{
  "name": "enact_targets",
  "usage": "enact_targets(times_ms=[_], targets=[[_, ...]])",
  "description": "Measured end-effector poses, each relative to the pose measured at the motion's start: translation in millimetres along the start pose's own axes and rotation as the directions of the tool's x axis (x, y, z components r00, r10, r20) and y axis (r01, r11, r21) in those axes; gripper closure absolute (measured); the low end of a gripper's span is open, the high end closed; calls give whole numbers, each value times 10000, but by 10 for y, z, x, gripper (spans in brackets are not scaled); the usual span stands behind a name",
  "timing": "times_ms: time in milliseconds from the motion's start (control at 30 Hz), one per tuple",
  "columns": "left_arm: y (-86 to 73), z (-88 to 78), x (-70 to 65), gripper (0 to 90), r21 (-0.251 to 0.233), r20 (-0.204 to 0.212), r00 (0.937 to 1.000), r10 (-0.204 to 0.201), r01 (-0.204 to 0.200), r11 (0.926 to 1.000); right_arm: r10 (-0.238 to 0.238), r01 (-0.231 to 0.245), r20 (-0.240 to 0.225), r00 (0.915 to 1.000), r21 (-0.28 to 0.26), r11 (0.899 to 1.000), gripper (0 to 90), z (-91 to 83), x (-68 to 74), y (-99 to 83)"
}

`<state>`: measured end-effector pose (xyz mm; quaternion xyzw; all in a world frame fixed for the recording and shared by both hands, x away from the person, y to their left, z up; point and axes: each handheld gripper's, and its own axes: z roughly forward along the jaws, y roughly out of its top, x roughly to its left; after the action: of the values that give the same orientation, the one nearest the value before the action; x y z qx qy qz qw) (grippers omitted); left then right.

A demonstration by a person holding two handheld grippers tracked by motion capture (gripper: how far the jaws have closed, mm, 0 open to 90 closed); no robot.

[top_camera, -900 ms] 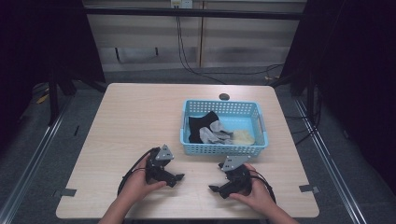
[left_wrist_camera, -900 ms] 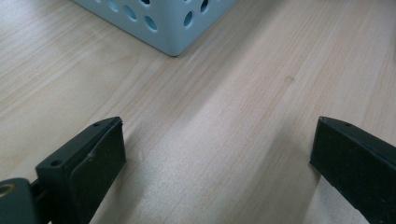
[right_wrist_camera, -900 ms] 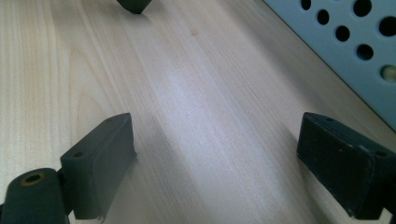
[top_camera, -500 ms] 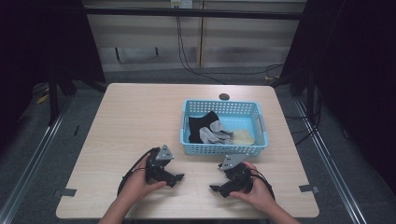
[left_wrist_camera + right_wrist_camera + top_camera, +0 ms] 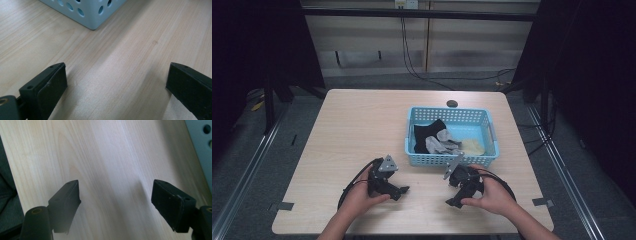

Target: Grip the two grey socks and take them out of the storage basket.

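A light blue perforated basket (image 5: 447, 160) stands right of the table's middle. It holds a black cloth (image 5: 426, 134), a grey sock (image 5: 441, 145) and a pale yellow cloth (image 5: 473, 147). My left gripper (image 5: 401, 191) rests low on the wood in front of the basket's left corner, open and holding nothing. In the left gripper view that gripper (image 5: 115, 82) has its jaws wide apart over bare wood, with the basket's corner (image 5: 86, 11) ahead. My right gripper (image 5: 453, 201) sits in front of the basket's middle. In its own view it (image 5: 115, 200) is open and holding nothing, with the basket wall (image 5: 201, 147) at the right.
The wooden table (image 5: 357, 125) has wide bare room on its left half. A small dark round disc (image 5: 452, 103) lies behind the basket. Tape marks (image 5: 285, 205) sit at the front corners. Dark floor and rails surround the table.
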<state>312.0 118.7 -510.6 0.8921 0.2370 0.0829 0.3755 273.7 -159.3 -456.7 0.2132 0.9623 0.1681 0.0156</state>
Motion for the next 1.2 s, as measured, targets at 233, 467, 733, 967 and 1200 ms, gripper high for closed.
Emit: enact_targets(times_ms=[233, 467, 733, 967, 1200], targets=[[0, 1, 0, 26, -16, 25, 10000, -12, 12, 10000, 52, -46, -145, 9999, 446, 9990, 229, -164, -66, 67], [-1, 1, 1, 26, -10, 17, 10000, 3, -3, 10000, 50, -42, -113, 9999, 635, 9980, 240, -404, -147, 184], [0, 0, 1, 26, -7, 16, 10000, 6, -6, 10000, 128, -124, -51, 9999, 667, 9977, 246, -623, -271, 328], [0, -1, 1, 26, 13, -1, 10000, 8, -8, 10000, 396, -392, -51, 9992, 621, 9973, 249, -702, -424, 442], [-1, 1, 0, 26, -7, 20, 10000, -9, 10, 10000, 936, -952, 270, 9952, 649, 9933, 250, -723, -719, 546]])
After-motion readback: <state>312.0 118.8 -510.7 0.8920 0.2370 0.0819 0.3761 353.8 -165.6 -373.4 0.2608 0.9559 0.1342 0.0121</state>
